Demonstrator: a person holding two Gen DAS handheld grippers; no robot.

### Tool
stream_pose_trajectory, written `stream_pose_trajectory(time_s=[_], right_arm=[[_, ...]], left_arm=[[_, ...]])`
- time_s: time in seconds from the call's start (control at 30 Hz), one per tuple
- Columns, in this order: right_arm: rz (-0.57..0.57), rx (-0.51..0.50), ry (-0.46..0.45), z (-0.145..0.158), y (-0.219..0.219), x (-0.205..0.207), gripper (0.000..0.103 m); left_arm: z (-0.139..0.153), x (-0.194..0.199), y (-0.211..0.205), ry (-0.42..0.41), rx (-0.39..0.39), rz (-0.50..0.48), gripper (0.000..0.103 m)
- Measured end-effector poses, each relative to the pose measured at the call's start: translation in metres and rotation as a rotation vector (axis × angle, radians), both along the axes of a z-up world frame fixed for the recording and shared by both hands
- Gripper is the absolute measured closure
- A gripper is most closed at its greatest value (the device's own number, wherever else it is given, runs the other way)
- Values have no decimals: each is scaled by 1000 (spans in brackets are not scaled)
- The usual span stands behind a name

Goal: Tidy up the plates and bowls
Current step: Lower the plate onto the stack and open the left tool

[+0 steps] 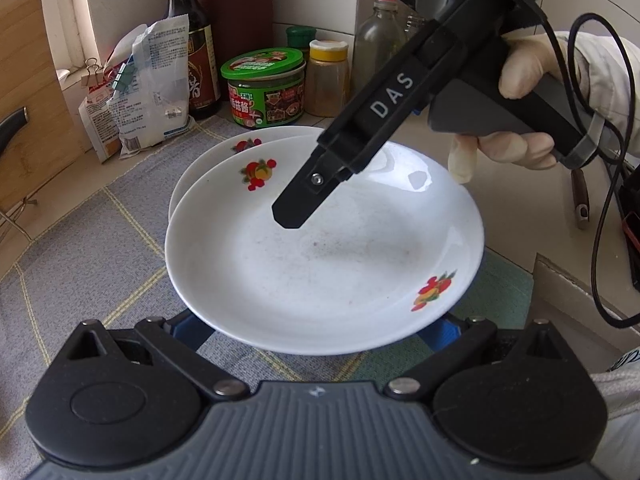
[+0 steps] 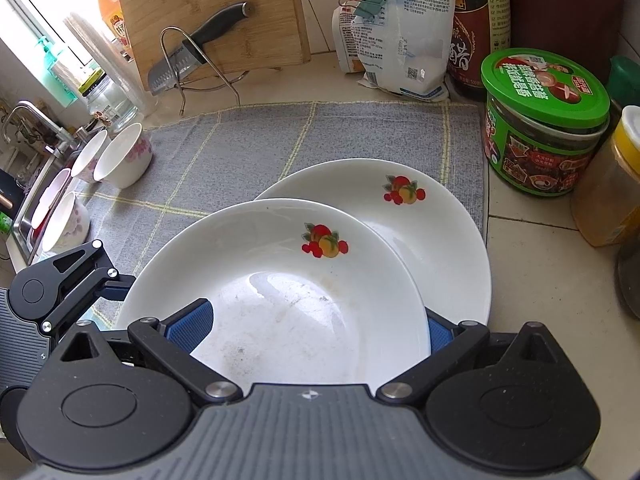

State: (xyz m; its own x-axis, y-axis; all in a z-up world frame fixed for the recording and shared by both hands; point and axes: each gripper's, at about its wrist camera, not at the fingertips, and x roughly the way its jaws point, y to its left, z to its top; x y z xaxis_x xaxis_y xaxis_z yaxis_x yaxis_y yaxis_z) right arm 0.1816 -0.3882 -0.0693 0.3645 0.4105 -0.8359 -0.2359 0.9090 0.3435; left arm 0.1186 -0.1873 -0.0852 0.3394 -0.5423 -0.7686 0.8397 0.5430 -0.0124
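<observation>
Between my right gripper's [image 2: 308, 332] wide-spread blue pads sits the top plate [image 2: 280, 280], white with fruit prints and faint specks, overlapping a second plate [image 2: 440, 216] beyond. My left gripper [image 1: 316, 332] is also wide, plate rim between its fingers.

Legible marking: the white letters "DAS" are running along the black finger housing of the right gripper [image 1: 286, 216], which is showing above the front plate [image 1: 320, 248]. Behind that plate, the green-lidded jar [image 1: 264, 88], the dark sauce bottle [image 1: 196, 52] and the white clipped bag [image 1: 156, 84] are carrying printed Chinese labels, too small and blurred to read reliably.
</observation>
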Motion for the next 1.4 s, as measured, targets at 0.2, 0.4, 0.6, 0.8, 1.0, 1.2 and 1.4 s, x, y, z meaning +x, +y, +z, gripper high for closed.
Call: stream_pose_trajectory(time_s=[0.2,0.4,0.6,0.8,1.0,1.2,1.4], right_arm=[[-4,-5,3,-2,-2,2,0],[-8,-15,4,-3,-3,4,0],[-14,-19,9,-3,-4,5,0],[-20,-24,14,-3,-5,4,0],[-35,-22,17,0,-8,1,0],[-54,-30,21,0,-9,-1,0],[-76,-25,25,1,-13,-5,0]], left_arm=[[-3,4,-4,14,-2,-2,1],[-4,9,-6,23,-4,-3,1],[-5,12,-7,17,-2,-5,1],[-7,14,-8,14,0,-13,1],[-8,17,-10,9,7,-27,1],[-9,20,-11,10,10,-39,1],[-12,28,-11,28,9,-27,1]])
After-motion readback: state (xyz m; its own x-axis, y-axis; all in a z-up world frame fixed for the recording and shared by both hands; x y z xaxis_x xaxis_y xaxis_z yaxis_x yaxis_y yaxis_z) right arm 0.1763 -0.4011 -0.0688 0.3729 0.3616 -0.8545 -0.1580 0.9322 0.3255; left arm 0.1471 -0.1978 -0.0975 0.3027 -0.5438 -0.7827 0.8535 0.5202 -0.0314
